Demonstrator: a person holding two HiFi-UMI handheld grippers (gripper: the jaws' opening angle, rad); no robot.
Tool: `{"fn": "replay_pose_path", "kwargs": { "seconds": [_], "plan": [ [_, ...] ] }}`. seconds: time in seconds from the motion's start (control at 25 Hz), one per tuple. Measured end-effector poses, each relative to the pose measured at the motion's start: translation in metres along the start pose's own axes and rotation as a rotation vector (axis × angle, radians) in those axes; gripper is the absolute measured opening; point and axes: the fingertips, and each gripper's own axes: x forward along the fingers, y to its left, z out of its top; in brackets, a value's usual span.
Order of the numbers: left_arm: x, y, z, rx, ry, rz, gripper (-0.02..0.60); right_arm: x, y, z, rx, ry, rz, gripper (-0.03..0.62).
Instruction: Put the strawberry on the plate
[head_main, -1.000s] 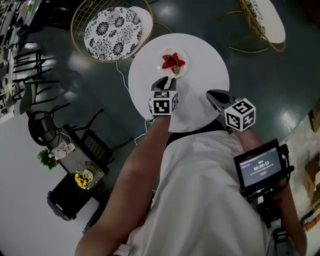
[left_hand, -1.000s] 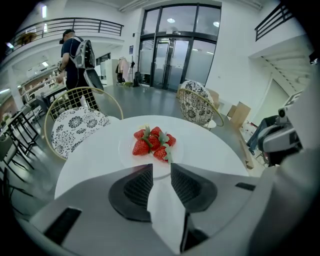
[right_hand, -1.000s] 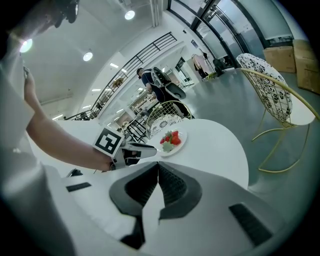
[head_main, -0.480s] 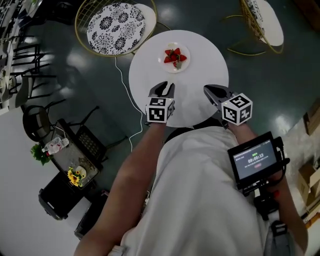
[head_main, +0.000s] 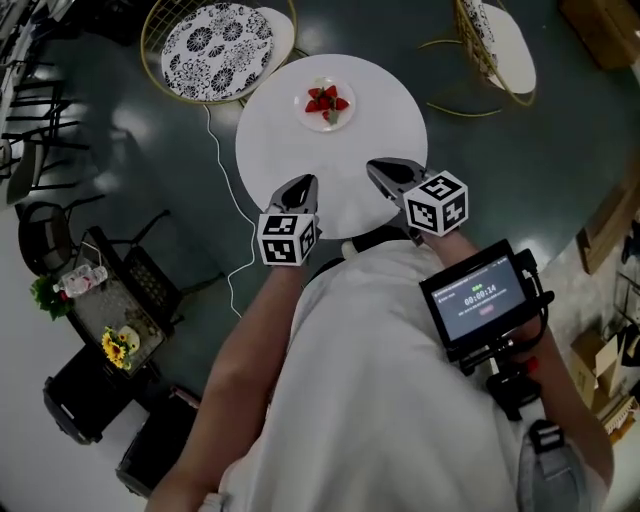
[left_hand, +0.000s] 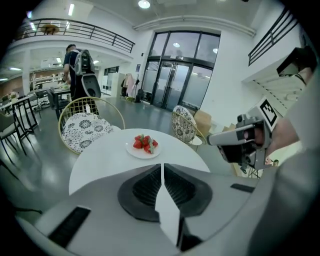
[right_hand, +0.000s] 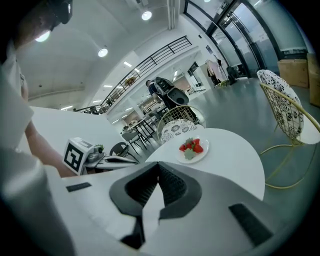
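Note:
Several red strawberries lie on a small white plate at the far side of the round white table. The left gripper view shows the strawberries on the plate well ahead of my left gripper. Its jaws have just been closing and stand shut with nothing between them. In the head view the left gripper hovers at the table's near edge. My right gripper is beside it, also shut and empty, far short of the strawberries.
A gold wire chair with a patterned cushion stands behind the table on the left, and another chair on the right. A cable runs across the floor. A small screen is mounted by the right arm. A person stands far off.
Both grippers have drawn back from the plate toward the table's near edge. The left gripper's jaws went from open to shut. The strawberries stay on the plate.

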Motion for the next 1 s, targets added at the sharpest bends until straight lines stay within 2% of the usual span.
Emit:
{"fn": "replay_pose_path", "kwargs": {
  "seconds": [0.16, 0.4, 1.0],
  "plan": [
    [-0.018, 0.001, 0.006, -0.02, -0.072, 0.007, 0.012, -0.002, 0.011, 0.006, -0.04, -0.018, 0.021, 0.008],
    [-0.089, -0.027, 0.009, -0.008, -0.164, -0.009, 0.011, -0.046, 0.077, 0.016, -0.119, -0.063, 0.032, 0.008],
    [-0.14, -0.075, -0.012, 0.034, -0.242, -0.049, 0.011, -0.094, 0.12, -0.012, -0.184, -0.117, 0.051, 0.008]
  ]
}}
